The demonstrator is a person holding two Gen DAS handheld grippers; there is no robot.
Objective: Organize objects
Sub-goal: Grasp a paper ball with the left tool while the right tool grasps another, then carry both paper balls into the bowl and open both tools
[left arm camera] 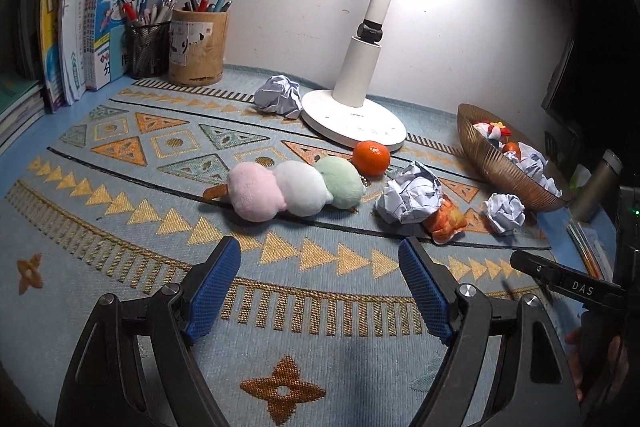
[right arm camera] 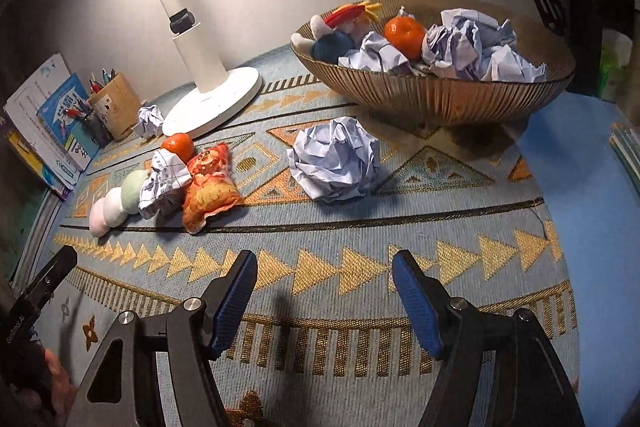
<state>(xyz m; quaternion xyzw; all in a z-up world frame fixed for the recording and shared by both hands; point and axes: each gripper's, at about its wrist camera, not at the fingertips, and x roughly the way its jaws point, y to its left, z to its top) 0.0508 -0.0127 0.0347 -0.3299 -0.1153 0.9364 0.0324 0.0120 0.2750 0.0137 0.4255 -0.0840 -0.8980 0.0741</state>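
Observation:
A plush skewer of pink, white and green balls (left arm camera: 294, 189) (right arm camera: 118, 201) lies mid-mat, a tangerine (left arm camera: 371, 157) (right arm camera: 178, 145) behind it. Beside them sit a crumpled paper ball (left arm camera: 410, 198) (right arm camera: 164, 183) and an orange plush (left arm camera: 446, 221) (right arm camera: 210, 187). Another paper ball (right arm camera: 335, 159) (left arm camera: 503, 213) rests in front of the ribbed brown bowl (right arm camera: 432, 95) (left arm camera: 496, 163), which holds paper, a tangerine and a plush toy. A third ball (left arm camera: 279, 95) (right arm camera: 149, 119) lies by the lamp base. My left gripper (left arm camera: 320, 259) hovers open short of the skewer. My right gripper (right arm camera: 324, 269) is open over bare mat, nothing between its pads.
A white desk lamp (left arm camera: 354, 115) (right arm camera: 212, 99) stands at the back. Pen holders (left arm camera: 198, 47) and books (left arm camera: 84, 27) fill the back left corner. A grey bottle (left arm camera: 596, 187) stands right of the bowl. The patterned mat (left arm camera: 120, 227) covers the blue desk.

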